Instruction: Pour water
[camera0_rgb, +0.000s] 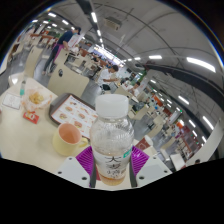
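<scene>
My gripper (112, 165) is shut on a clear plastic bottle (111, 135) with a white cap and a label with dark characters. The purple pads (86, 157) press on both sides of its lower body. The bottle stands upright between the fingers, lifted above the table, and holds a little pale liquid at its bottom. A yellow cup (68, 136) with an orange-pink inside sits on the white table (22, 140), just left of the bottle and beyond the left finger.
A printed sheet or tray (78, 107) lies beyond the cup. A plate with food (37, 98) and a small bottle (21, 92) stand further left. Behind is a large hall with tables, people and ceiling lights.
</scene>
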